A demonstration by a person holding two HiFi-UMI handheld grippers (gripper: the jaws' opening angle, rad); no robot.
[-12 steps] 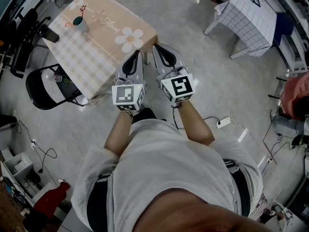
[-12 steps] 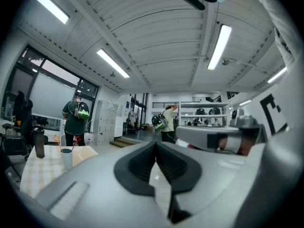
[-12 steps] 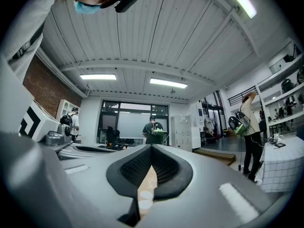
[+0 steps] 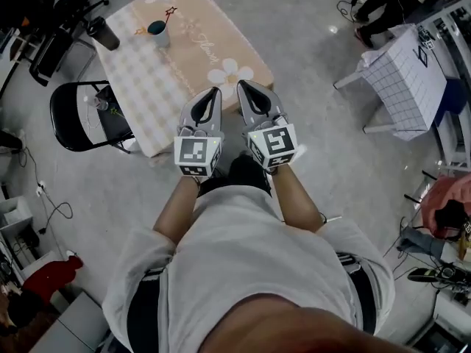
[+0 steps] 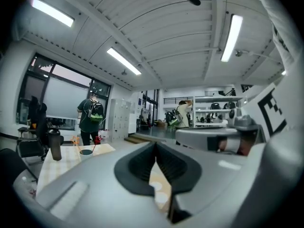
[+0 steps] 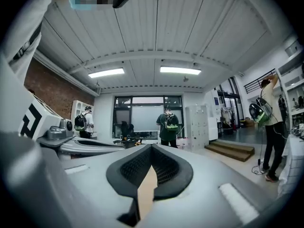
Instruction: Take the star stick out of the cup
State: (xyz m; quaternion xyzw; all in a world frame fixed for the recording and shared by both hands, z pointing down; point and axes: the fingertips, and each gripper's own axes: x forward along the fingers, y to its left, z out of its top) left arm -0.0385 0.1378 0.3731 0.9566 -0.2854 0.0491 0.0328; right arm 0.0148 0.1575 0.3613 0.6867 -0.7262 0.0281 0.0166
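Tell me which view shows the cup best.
The head view: the cup stands in full on the table's far end, seen from above, with a star stick leaning out. The left gripper view shows it small and distant at the left. The right gripper view misses it.

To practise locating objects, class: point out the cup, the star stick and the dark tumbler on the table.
cup [image 4: 158, 35], head view, on its side wall.
star stick [image 4: 171, 11], head view, on the star at its tip.
dark tumbler [image 4: 104, 34], head view, on its body.

Left gripper, right gripper: fingers together
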